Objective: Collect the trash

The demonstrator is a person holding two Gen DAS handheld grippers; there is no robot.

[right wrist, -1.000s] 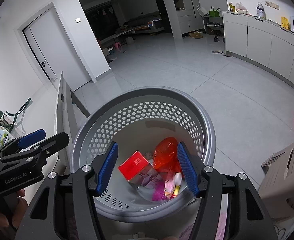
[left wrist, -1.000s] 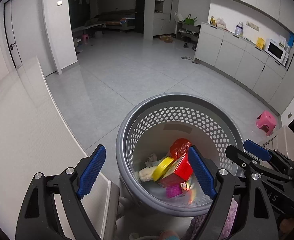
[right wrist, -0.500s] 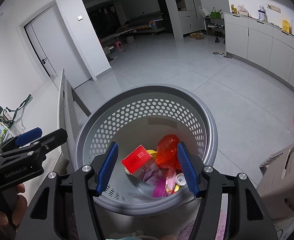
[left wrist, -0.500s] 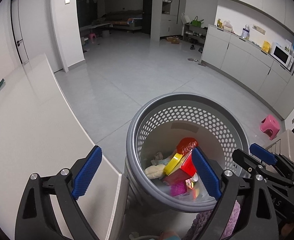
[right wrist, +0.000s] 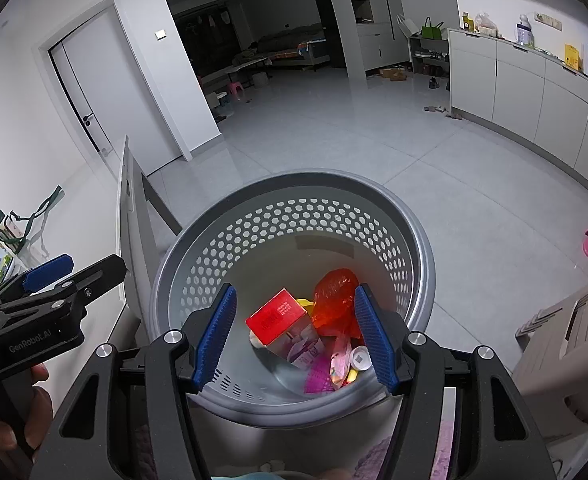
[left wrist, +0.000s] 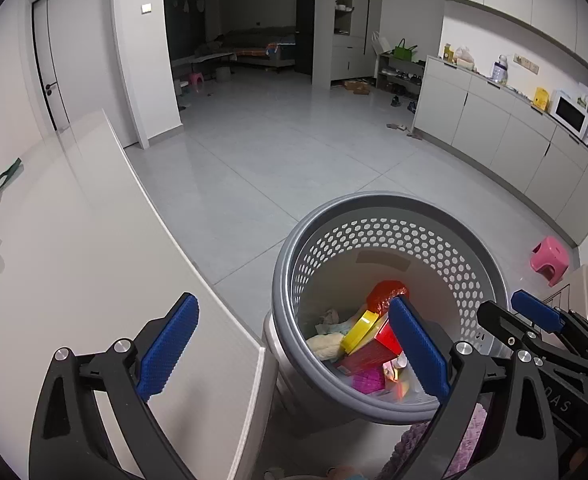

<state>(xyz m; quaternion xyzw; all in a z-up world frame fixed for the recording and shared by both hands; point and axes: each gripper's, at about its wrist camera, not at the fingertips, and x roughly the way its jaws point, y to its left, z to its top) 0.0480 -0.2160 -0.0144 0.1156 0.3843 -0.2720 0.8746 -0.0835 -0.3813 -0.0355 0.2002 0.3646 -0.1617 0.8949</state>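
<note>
Saw the left tool (left wrist: 289,344) spread wide with nothing between its pads, hanging over the edge of the white surface (left wrist: 73,264); saw the right tool (right wrist: 294,336) likewise apart and gripping nothing, poised above the grey perforated basket (right wrist: 422,240) on the tiled floor (right wrist: 374,136); found the trash lying inside the basket: a red box (right wrist: 277,314), an orange-red crumpled bag (right wrist: 334,296), a pink mesh scrap (right wrist: 321,376), a small white cap (right wrist: 361,358), and, in the left view, a yellow lid (left wrist: 360,330) beside pale crumpled tissue (left wrist: 326,344); noted a pink stool (left wrist: 550,260) well apart on the floor.
</note>
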